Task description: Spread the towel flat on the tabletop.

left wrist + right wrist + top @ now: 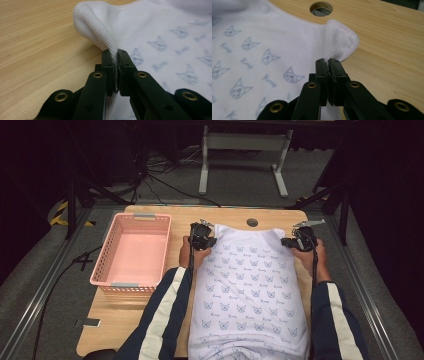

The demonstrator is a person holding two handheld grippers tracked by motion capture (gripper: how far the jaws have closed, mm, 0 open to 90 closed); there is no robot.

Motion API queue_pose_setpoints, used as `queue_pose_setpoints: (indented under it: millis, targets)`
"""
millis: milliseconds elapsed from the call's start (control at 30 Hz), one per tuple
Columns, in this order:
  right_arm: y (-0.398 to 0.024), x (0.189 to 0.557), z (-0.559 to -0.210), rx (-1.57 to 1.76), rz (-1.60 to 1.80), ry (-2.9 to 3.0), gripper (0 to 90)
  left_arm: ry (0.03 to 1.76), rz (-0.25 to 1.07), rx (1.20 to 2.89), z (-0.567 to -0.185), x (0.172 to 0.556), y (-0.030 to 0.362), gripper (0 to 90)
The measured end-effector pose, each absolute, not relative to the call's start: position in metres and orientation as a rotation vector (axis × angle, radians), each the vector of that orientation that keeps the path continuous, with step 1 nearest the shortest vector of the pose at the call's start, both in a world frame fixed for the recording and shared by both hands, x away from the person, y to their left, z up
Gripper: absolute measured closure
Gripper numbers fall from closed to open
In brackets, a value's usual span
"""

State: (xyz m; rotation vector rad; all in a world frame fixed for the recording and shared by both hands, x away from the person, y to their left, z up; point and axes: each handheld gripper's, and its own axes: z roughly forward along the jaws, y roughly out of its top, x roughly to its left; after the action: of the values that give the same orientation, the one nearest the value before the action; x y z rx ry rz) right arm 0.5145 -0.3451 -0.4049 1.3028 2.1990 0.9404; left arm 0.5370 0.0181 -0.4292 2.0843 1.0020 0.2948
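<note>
While both far corners of the white printed cloth are pinched, a fold toward the near edge is judged the step in hand. Left gripper is clamped shut on a bunched corner; right gripper is closed on the stitched corner. Cloth is spread flat on the wooden table, beside the pink basket. Corners should be raised evenly and kept taut so no crease is dragged in.

Wooden table: pink basket, white printed cloth.

Grey carpet floor, a white metal stand, dark surroundings
</note>
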Motion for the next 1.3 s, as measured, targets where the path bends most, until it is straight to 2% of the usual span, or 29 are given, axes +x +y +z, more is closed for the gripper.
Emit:
queue_pose_setpoints:
  millis: [133, 200, 367, 567, 633, 700, 733, 1000, 1100, 1233, 1267, 1300]
  targets:
    - [-0.344, 0.487, -0.389, 1.205, 1.03, 2.221, 86.9, 0.894, 0.337, 2.117, -0.406, 0.506, 0.015, 85.9]
    - [-0.345, 0.47, -0.382, 1.168, 1.067, 2.23, 86.8, 0.831, 0.301, 2.121, -0.397, 0.49, 0.02, 85.9]
    - [-0.351, 0.425, -0.369, 1.041, 1.195, 2.273, 86.8, 0.702, 0.33, 2.156, -0.386, 0.443, 0.039, 85.9]
    - [-0.349, 0.368, -0.379, 0.891, 1.18, 2.395, 86.8, 0.571, 0.296, 2.16, -0.394, 0.389, 0.055, 85.8]
    - [-0.348, 0.348, -0.386, 0.838, 1.172, 2.449, 86.8, 0.527, 0.249, 2.173, -0.401, 0.374, 0.058, 85.8]
    - [-0.347, 0.338, -0.39, 0.817, 1.169, 2.487, 86.7, 0.502, 0.244, 2.203, -0.406, 0.366, 0.059, 85.8]
    - [-0.344, 0.32, -0.398, 0.79, 1.144, 2.561, 86.7, 0.46, 0.189, 2.263, -0.418, 0.351, 0.059, 85.8]
    - [-0.332, 0.291, -0.435, 0.749, 0.987, 2.783, 86.2, 0.408, 0.111, 2.428, -0.454, 0.332, 0.062, 85.4]
    - [-0.331, 0.29, -0.447, 0.817, 0.991, 2.783, 86.3, 0.422, 0.089, 2.431, -0.458, 0.334, 0.063, 85.1]
    - [-0.331, 0.295, -0.449, 0.842, 0.992, 2.751, 86.7, 0.443, 0.139, 2.425, -0.459, 0.344, 0.059, 85.6]
    - [-0.332, 0.299, -0.449, 0.854, 0.987, 2.718, 86.8, 0.458, 0.238, 2.438, -0.458, 0.349, 0.055, 85.8]
    - [-0.332, 0.305, -0.449, 0.855, 0.952, 2.675, 86.9, 0.462, 0.278, 2.447, -0.458, 0.355, 0.052, 85.8]
